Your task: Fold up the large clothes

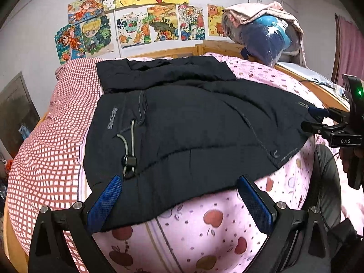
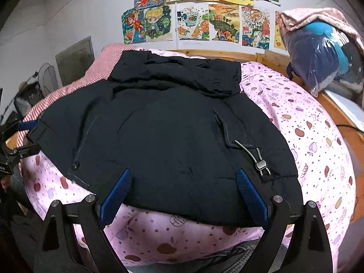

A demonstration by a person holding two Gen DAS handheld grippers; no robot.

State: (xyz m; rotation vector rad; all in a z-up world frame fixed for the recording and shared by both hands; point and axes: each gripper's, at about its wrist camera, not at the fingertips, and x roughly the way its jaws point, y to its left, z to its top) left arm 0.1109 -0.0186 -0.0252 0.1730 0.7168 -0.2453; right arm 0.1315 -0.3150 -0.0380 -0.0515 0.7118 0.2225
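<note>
Both the left gripper (image 1: 179, 199) and right gripper (image 2: 183, 193) stand spread wide, holding nothing, over the near hem of the dark padded jacket (image 1: 182, 122). It lies flat on the pink quilt (image 2: 307, 122), sleeves apparently tucked in; lengthwise folding remains.

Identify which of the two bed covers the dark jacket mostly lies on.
The pink fruit-print cover. The dark jacket rests mainly on it; the red-and-white checked cover lies alongside, under only the jacket's edge on that side.
</note>
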